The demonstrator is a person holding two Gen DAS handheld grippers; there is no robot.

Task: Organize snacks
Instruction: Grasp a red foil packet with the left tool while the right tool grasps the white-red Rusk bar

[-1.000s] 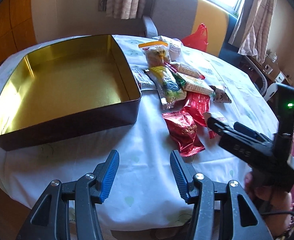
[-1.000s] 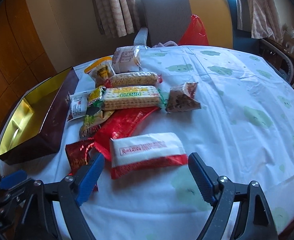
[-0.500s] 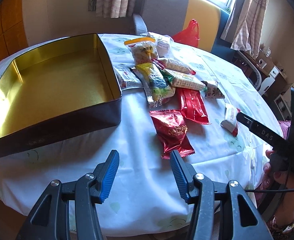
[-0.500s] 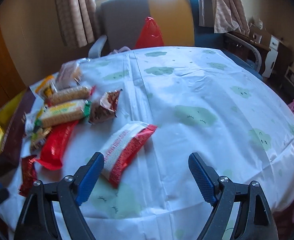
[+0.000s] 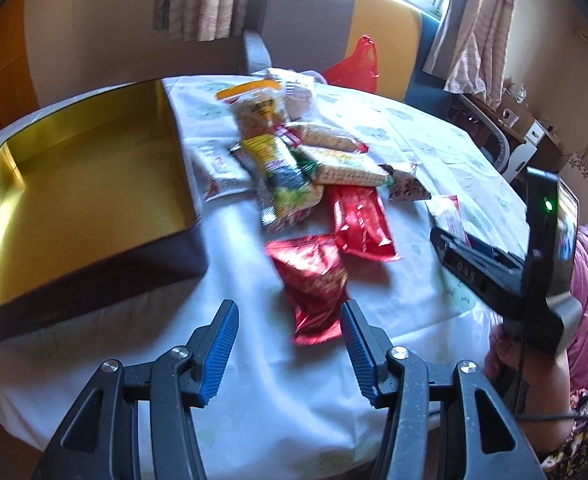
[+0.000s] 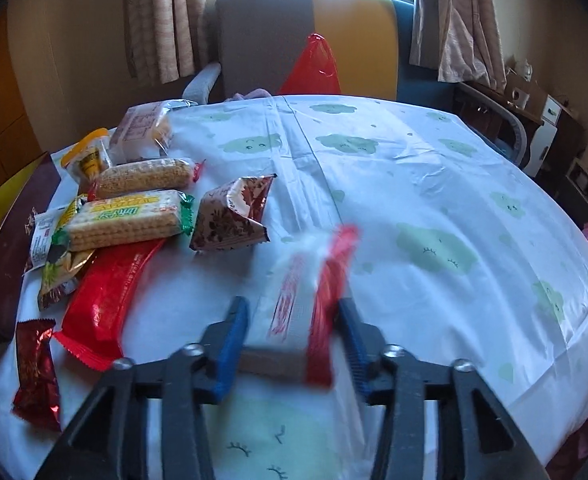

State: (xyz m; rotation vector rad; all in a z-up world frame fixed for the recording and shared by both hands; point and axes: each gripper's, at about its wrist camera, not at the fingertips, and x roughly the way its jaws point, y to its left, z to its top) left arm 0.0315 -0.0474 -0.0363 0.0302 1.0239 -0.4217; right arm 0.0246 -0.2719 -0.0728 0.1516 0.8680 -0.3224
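Your right hand-held gripper (image 6: 294, 332), low in the centre of its own view, has just been closing its jaws, and the white-and-red wafer packet (image 6: 301, 300) lies lengthwise between them. The packet is blurred, and its red edge sits against the right blue pad (image 6: 351, 344), while a small gap shows beside the left one, so you cannot tell whether the grip is firm. In the left wrist view the same gripper shows at the right edge, with your hand (image 5: 505, 356) wrapped round its handle.

Your left hand-held gripper (image 5: 288, 344) stands released at the bottom centre of its view, its jaws apart with nothing between them, above the white cloth of the table (image 5: 254, 380). A crinkled dark red packet (image 5: 313, 284) lies just beyond its right finger.

The gold-lined tin (image 5: 82, 184) fills the left of that view with no snack showing in it. The other snacks lie in a loose pile to its right: a long red packet (image 5: 359, 220), a biscuit pack (image 5: 345, 166), a yellow-green packet (image 5: 282, 176) and a brown pyramid packet (image 6: 234, 216) near the middle of the table.
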